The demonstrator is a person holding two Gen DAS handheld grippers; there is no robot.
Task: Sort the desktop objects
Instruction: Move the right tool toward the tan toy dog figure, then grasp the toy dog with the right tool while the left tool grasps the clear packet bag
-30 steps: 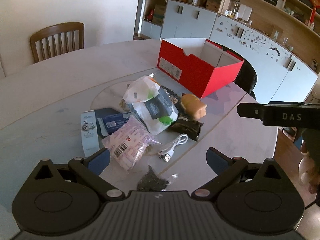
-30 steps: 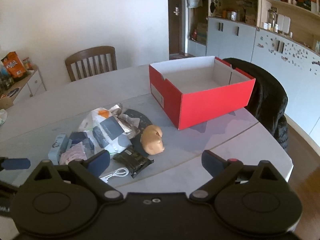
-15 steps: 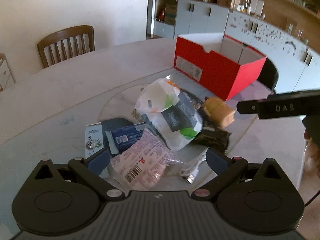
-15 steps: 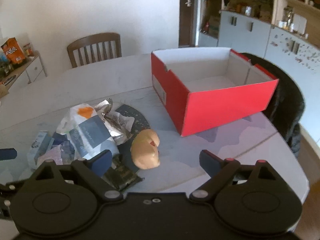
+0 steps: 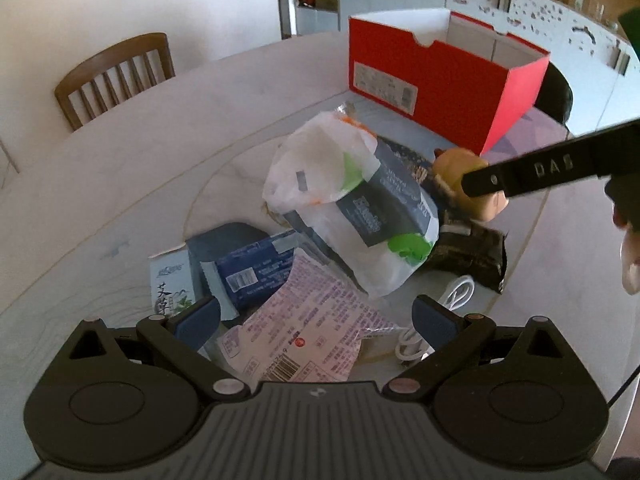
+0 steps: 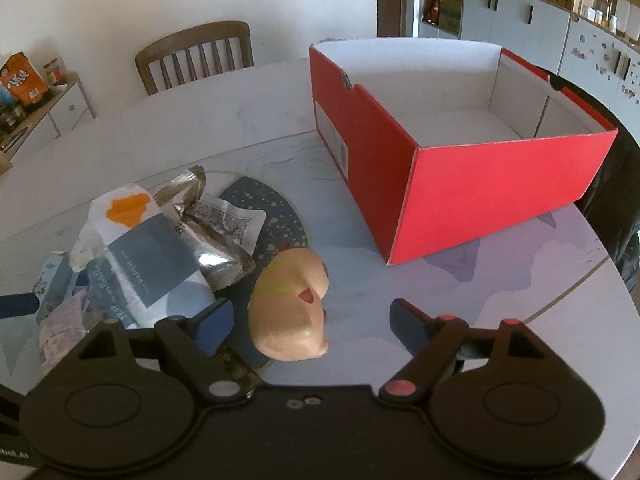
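The right tongs (image 6: 312, 324) are closing around the tan toy (image 6: 290, 304), which sits between the pads without being pressed yet. The left tongs (image 5: 316, 316) hang spread over the pink packet (image 5: 308, 344) in the pile. So this looks like the first pick; next, pinch the toy and carry it to the red box (image 6: 496, 188) on the surface (image 6: 460, 292)

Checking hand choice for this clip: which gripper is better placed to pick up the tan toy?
Right. The tan toy lies between the right gripper's closing, not yet touching fingers; the left gripper is over the pink packet.
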